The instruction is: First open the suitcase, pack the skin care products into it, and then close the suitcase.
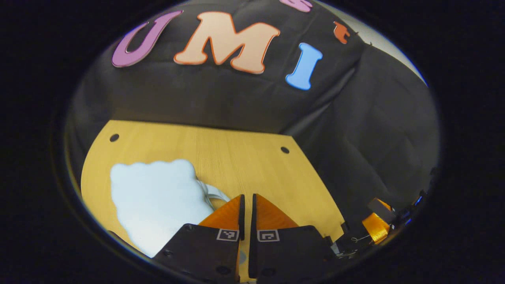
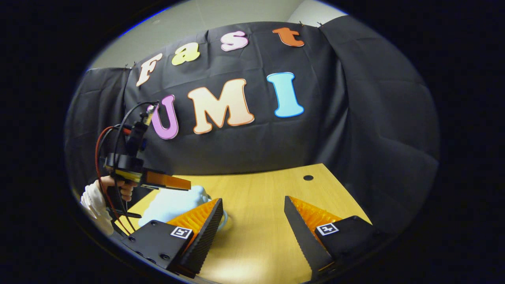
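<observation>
Nearby, pale suitcase (image 1: 158, 201) on table (image 1: 244, 157)

white sleeve (image 2: 91, 203), red and black cables (image 2: 98, 150)

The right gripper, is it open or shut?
Open. In the right gripper view, the right gripper has a wide gap of bare table between its fingers.
</observation>
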Demonstrator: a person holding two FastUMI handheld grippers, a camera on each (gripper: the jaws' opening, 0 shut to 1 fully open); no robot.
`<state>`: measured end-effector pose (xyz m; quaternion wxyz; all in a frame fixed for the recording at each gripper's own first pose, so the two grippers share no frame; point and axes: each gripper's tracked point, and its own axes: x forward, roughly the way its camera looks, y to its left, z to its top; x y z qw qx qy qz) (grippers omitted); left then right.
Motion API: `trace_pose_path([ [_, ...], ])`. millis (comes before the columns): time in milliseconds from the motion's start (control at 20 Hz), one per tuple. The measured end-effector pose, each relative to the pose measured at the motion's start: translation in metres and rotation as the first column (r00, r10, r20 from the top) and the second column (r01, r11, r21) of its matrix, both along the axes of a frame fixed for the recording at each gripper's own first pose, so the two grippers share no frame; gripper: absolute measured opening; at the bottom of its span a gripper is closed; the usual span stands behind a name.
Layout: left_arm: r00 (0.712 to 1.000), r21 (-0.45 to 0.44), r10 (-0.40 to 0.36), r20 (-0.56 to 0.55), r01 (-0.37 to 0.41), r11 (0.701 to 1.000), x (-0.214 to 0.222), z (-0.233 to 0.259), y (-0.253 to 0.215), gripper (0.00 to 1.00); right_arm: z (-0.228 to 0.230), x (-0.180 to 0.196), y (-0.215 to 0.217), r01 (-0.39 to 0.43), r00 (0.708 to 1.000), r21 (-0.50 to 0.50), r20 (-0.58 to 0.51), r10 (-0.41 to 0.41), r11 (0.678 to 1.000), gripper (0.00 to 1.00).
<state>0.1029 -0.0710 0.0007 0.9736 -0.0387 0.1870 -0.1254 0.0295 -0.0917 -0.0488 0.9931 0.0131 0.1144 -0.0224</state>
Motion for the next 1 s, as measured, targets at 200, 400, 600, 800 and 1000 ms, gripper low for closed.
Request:
trace_pose_path([
  [200,0.983,0.013,0.058,0.172,-0.061,0.998,-0.042,0.037,0.011,0.10,0.018,0.009,0.027,-0.053,0.997,0.015,0.061,0.052,0.998,0.98],
  [400,0.960,0.045,0.090,0.264,-0.105,0.993,-0.064,0.036,0.003,0.25,0.026,0.006,0.054,-0.096,0.990,0.046,0.107,0.090,0.994,0.98],
  [600,0.946,0.081,0.103,0.307,-0.134,0.988,-0.085,0.028,0.012,0.67,0.021,-0.004,0.063,-0.094,0.990,0.069,0.107,0.086,0.993,0.98],
  [800,0.933,0.111,0.132,0.335,-0.178,0.978,-0.098,0.024,0.026,0.90,0.025,-0.015,0.061,-0.053,0.992,0.053,0.116,0.047,0.997,0.98],
  [1000,0.940,0.156,0.106,0.323,-0.164,0.974,-0.094,0.020,0.031,0.90,0.033,-0.026,0.056,-0.007,0.991,0.049,0.136,0.000,0.999,0.98],
])
